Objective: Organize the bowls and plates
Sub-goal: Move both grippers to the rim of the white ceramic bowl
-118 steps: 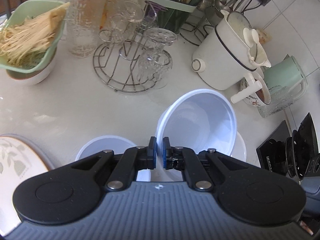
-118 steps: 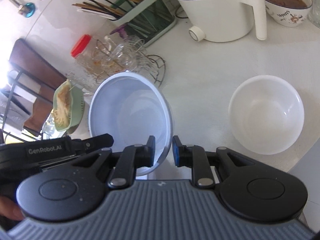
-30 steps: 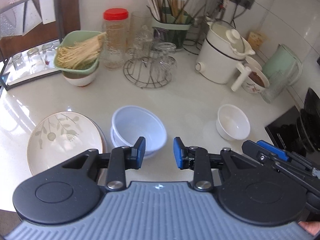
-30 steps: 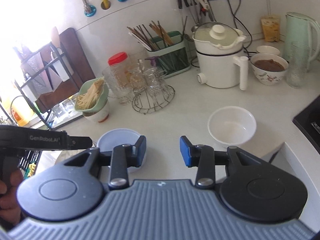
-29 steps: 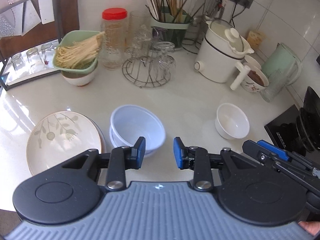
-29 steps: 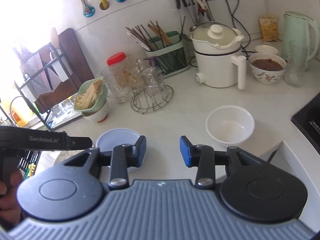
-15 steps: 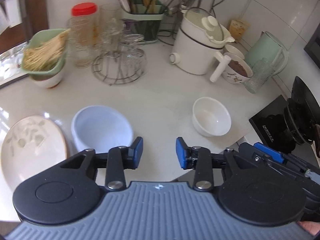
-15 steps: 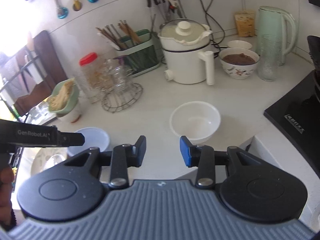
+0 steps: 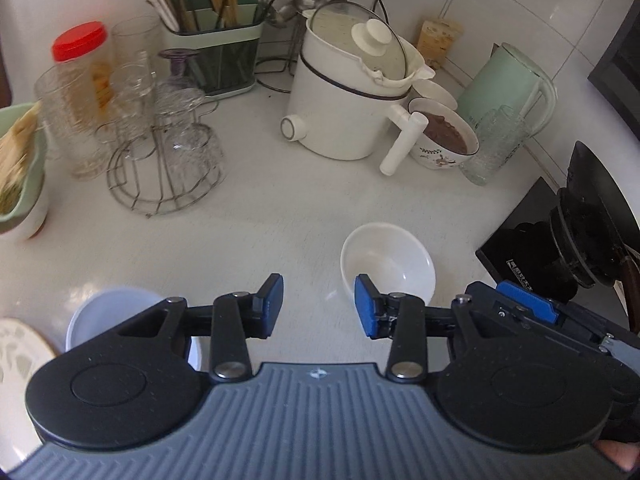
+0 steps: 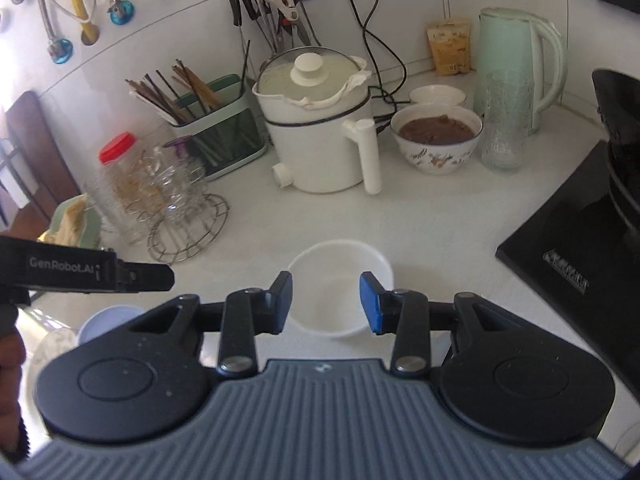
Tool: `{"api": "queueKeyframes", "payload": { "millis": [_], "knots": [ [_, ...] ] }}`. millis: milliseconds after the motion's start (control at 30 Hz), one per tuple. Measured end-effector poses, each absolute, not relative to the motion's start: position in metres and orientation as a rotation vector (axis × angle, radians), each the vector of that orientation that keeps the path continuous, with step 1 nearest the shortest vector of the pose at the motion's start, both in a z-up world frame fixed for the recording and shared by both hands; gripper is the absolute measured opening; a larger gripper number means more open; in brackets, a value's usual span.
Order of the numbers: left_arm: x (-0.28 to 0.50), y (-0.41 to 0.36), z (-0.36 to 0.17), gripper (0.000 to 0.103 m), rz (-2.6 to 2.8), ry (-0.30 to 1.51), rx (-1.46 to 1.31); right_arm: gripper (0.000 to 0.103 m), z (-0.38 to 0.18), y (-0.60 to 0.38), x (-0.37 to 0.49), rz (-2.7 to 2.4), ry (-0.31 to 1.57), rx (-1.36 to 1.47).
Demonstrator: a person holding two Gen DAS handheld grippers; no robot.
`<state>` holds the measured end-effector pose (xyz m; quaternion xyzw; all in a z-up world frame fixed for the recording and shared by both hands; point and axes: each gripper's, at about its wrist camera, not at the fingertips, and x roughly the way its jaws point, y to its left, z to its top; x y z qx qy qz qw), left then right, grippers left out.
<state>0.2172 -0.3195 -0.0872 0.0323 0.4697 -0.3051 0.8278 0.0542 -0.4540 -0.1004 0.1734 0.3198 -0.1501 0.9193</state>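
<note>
A small white bowl point(image 9: 387, 264) point(image 10: 340, 280) stands upright on the white counter near its front edge. My right gripper point(image 10: 325, 302) hangs open just in front of it, with the bowl showing between the pads but untouched. My left gripper point(image 9: 319, 306) is open, its jaws still opening and nothing between them; the white bowl lies just right of its right pad. The stacked pale blue bowls point(image 9: 108, 312) point(image 10: 106, 320) sit at the lower left, partly hidden by the gripper bodies. A leaf-patterned plate point(image 9: 18, 354) peeks in at the left edge.
Behind stand a white electric pot point(image 9: 348, 104), a bowl of brown food point(image 9: 444, 138), a ribbed glass point(image 9: 494, 144), a green kettle point(image 9: 508, 88), a wire rack of glasses point(image 9: 164, 152) and a chopstick holder point(image 9: 216, 44). A black stove point(image 10: 576, 260) bounds the right.
Both grippers have swung right, from the blue bowls and plate toward the small white bowl, which now sits close ahead. The left jaws have widened a little.
</note>
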Motion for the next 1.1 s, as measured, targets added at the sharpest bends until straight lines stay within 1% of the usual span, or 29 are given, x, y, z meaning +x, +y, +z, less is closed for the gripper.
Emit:
{"api": "queueKeyframes", "payload": {
  "millis": [300,400,833,1033,1100],
  "knots": [
    [0.252,-0.348,-0.105,0.046,-0.686,1.048,0.090,0.041,-0.117,-0.476,0.081,-0.331,0.703,0.391],
    [0.266,-0.363,-0.119,0.046,-0.716,1.090,0.089,0.041,-0.124,-0.483,0.087,-0.348,0.713,0.381],
    [0.312,-0.423,-0.196,0.046,-0.773,1.267,0.155,0.040,-0.179,-0.518,0.118,-0.415,0.836,0.524],
    [0.323,-0.433,-0.208,0.046,-0.794,1.293,0.183,0.040,-0.194,-0.525,0.129,-0.429,0.876,0.576],
    [0.323,-0.433,-0.210,0.043,-0.802,1.300,0.183,0.040,-0.199,-0.527,0.131,-0.424,0.886,0.603]
  ]
}}
